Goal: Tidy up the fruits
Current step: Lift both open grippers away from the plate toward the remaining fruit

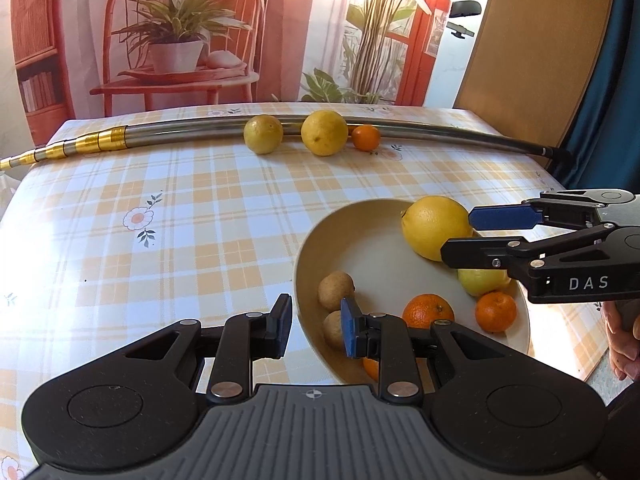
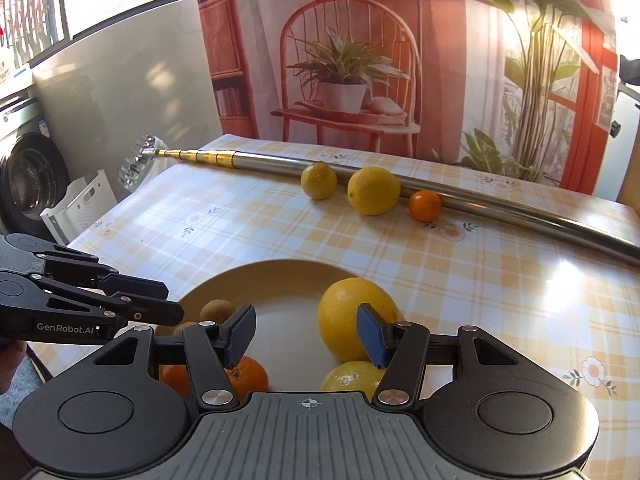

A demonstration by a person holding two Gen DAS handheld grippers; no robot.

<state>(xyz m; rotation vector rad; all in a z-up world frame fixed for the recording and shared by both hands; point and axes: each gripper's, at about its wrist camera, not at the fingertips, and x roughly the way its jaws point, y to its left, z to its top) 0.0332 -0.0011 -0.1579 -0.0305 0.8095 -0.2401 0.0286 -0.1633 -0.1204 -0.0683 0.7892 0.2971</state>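
Observation:
A cream plate (image 1: 360, 240) holds a large yellow citrus (image 1: 436, 226), a small lemon (image 1: 480, 280), oranges (image 1: 428, 312) and two brown fruits (image 1: 336, 290). At the far side of the table, two lemons (image 1: 263, 134) (image 1: 324, 133) and a small orange (image 1: 366, 137) lie against a pole. My left gripper (image 1: 316, 324) is open over the plate's left rim, empty. My right gripper (image 2: 308, 332) is open above the plate (image 2: 288, 280). The large citrus (image 2: 348, 316) rests just behind its right finger, not between the jaws.
A long metal telescopic pole (image 1: 180, 136) lies across the back of the checked tablecloth. A printed backdrop hangs behind the table. A washing machine (image 2: 32, 184) and a white basket (image 2: 80, 204) stand off the table's left. A hand (image 1: 620, 332) shows at the right edge.

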